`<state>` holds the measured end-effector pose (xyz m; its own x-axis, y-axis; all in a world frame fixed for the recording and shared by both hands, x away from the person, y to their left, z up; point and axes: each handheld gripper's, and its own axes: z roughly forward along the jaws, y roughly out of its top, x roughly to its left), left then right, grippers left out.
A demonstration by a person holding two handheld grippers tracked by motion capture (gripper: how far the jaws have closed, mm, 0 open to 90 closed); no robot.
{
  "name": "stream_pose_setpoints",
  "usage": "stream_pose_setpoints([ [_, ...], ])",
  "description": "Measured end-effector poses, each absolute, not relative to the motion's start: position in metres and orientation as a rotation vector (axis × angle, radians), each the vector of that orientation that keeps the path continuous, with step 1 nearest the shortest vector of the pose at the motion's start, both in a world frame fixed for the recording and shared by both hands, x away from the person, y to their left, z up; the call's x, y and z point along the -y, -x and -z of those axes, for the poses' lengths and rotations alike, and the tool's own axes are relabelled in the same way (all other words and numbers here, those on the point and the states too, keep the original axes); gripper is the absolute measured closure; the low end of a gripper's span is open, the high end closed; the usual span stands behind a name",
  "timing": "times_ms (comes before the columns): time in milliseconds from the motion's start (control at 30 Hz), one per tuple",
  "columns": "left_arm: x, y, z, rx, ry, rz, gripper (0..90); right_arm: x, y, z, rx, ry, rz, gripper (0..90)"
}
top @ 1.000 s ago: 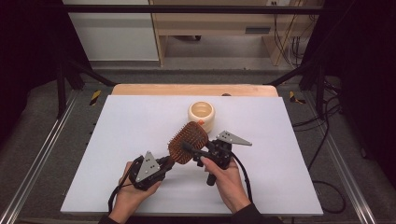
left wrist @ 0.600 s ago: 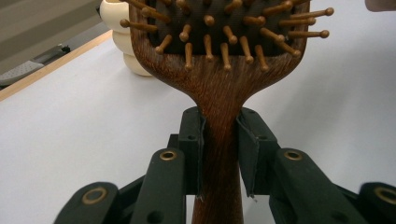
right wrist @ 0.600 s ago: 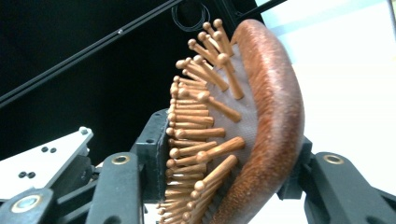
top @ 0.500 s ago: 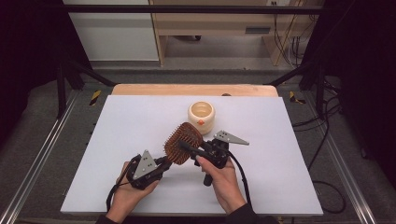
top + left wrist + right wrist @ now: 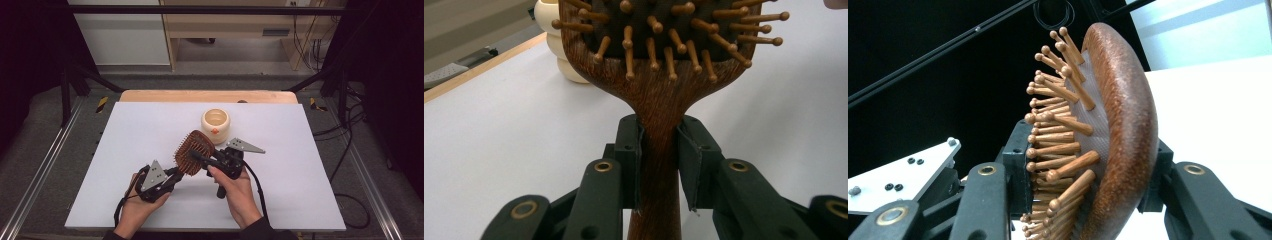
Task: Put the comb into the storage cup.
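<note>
High view: a wooden hairbrush is held above the near middle of the white worktop, carried between two tools. The left hand-held gripper reaches in from the near left and the right hand-held gripper comes from the right, both meeting at the brush. Just beyond, on the far side, stands a cream cup, close to the brush head but apart from it.

In the left gripper view the pads are clamped on the handle neck, one either side, the brush head rising above them. In the right gripper view the right tool is closed across the brush head: one jaw sits among the bristle pins, the other on the rounded wooden back.

The risks, as I judge them, come from that second grip. The back is smooth and domed, so the jaw there could skid off, and the pins on the other side give a springy, uneven seat; a hard squeeze could bend or snap a pin. With both tools locked on one rigid thing, any disagreement between the hands would twist the neck in the left pads and could wrench the brush loose. A sudden slip toward the far side could knock the cup over.
</note>
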<state>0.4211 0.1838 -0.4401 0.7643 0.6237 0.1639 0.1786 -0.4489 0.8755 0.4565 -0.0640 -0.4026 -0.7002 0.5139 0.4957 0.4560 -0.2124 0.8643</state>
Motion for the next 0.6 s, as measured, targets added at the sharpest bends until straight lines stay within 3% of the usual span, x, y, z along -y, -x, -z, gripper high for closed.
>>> stream_pose_setpoints([
  [300,-0.1859,-0.4216,0.4418,-0.631,-1.959,-0.584,69.1,0.0614,-0.4580,0.4015,-1.929,-1.217,-2.106,54.3],
  [600,-0.1886,-0.4232,0.4441,-0.647,-1.886,-0.553,44.4,0.0664,-0.4658,0.3961,-1.875,-1.241,-2.098,54.1],
])
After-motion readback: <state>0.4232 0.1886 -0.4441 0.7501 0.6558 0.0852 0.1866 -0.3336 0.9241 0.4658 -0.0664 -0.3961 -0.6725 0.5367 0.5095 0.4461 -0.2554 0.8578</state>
